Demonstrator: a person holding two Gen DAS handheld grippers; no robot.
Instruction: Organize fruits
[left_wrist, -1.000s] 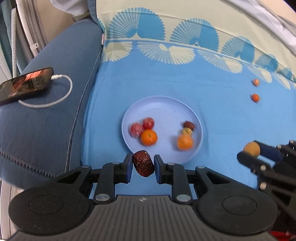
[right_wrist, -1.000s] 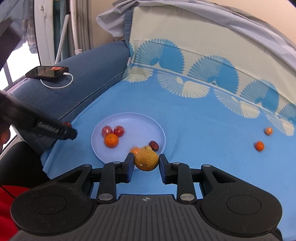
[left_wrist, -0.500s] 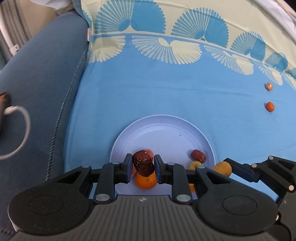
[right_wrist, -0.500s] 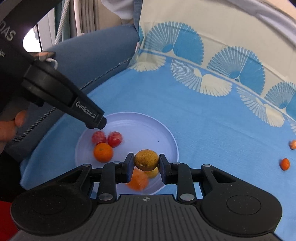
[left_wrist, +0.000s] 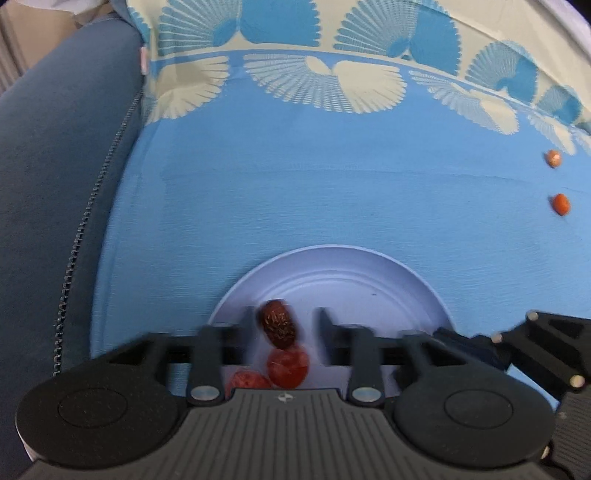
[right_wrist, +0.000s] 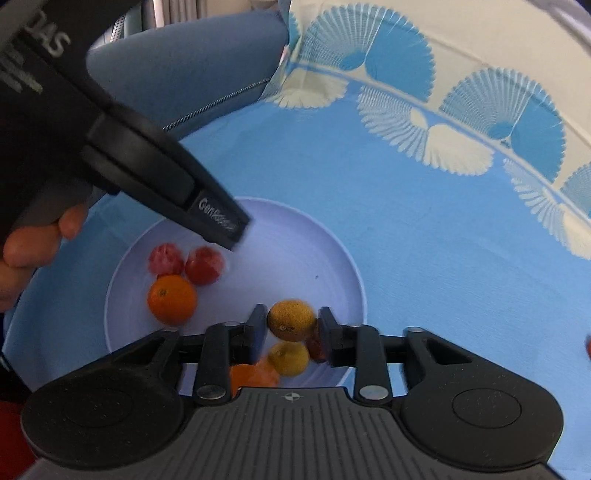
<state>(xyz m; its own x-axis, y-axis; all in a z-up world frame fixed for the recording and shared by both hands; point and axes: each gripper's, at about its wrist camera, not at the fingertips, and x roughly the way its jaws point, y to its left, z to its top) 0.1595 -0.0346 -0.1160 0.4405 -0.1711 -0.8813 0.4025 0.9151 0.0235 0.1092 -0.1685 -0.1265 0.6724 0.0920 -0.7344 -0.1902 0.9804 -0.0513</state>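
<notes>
The left gripper (left_wrist: 284, 328) is standing spread over the plate (left_wrist: 369, 280), the dark red date (left_wrist: 279, 328) lying loose between its fingers. Only the right wrist view is showing the orange (right_wrist: 171, 299). The right gripper (right_wrist: 291, 325) is hovering spread around the yellow-brown fruit (right_wrist: 291, 319); contact is blurred. Fruits beneath it are partly hidden.
</notes>
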